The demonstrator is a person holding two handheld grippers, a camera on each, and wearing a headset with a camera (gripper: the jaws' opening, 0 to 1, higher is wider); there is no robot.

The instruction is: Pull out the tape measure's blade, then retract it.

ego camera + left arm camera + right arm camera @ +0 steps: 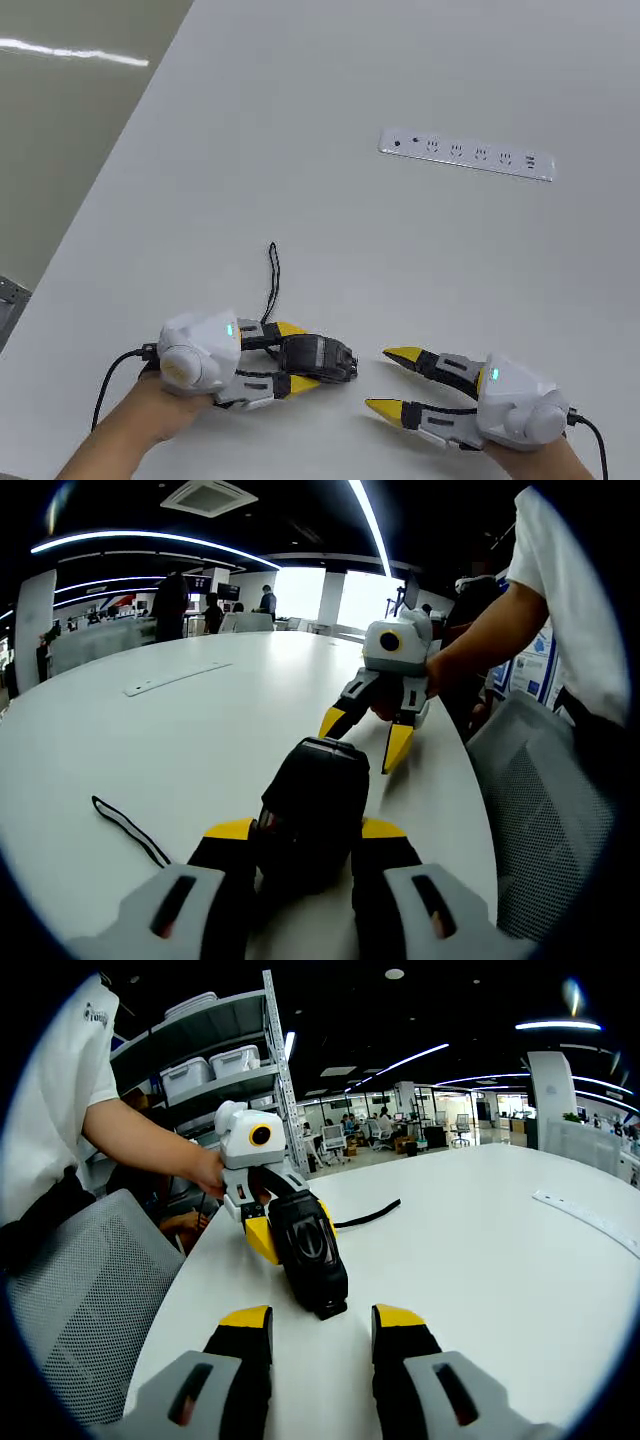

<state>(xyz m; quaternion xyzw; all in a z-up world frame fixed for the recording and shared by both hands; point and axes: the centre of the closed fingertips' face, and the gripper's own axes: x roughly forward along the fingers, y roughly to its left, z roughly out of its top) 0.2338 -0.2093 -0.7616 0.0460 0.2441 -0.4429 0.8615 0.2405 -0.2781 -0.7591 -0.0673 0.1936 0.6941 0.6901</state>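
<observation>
1. The left tongs point(296, 357) point to the person's right. Their jaws are clamped on the tape measure point(325, 358), with one yellow tip on each side of its case.
2. The left hand point(150, 402) grips the rear of the left tongs. The bare forearm comes in from the lower left of the head view.
3. The right tongs point(391, 380) point left, with the jaws spread apart.
4. The right hand point(527, 458) holds the right tongs from behind, and it is mostly cut off by the bottom edge.
5. The two tongs face each other tip to tip, near but apart.
6. In both gripper views the opposite arm is bare below a short white sleeve.
</observation>
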